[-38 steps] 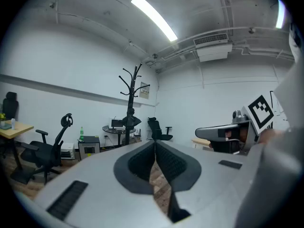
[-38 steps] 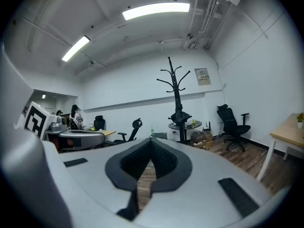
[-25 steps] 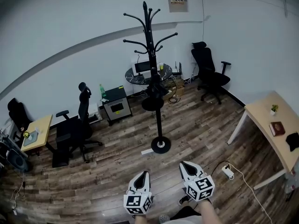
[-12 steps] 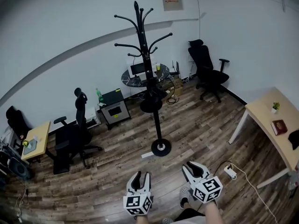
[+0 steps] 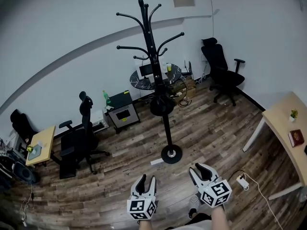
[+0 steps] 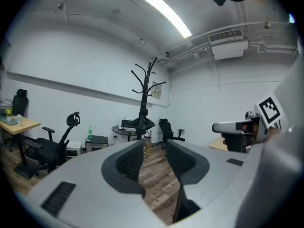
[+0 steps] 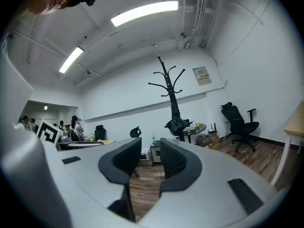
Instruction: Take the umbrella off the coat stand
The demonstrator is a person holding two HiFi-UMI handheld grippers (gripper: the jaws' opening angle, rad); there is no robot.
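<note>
A tall black coat stand (image 5: 167, 128) rises from a round base on the wooden floor. A folded black umbrella (image 5: 161, 103) hangs against its pole, also visible in the left gripper view (image 6: 143, 123) and the right gripper view (image 7: 177, 123). Both grippers are held low near the person, well short of the stand. My left gripper (image 5: 146, 179) points toward the stand, its jaws opening with nothing between them (image 6: 154, 150). My right gripper (image 5: 198, 168) is likewise opening on empty air (image 7: 151, 150).
A round black table (image 5: 154, 76) with a monitor stands behind the stand. Black office chairs (image 5: 224, 75) (image 5: 79, 140) sit at right and left. A light wooden desk (image 5: 288, 133) is at the right, a power strip (image 5: 242, 182) with its cable on the floor nearby.
Both grippers' jaws have gone from shut to spread apart. The right gripper has shifted a little to the right in the head view.
</note>
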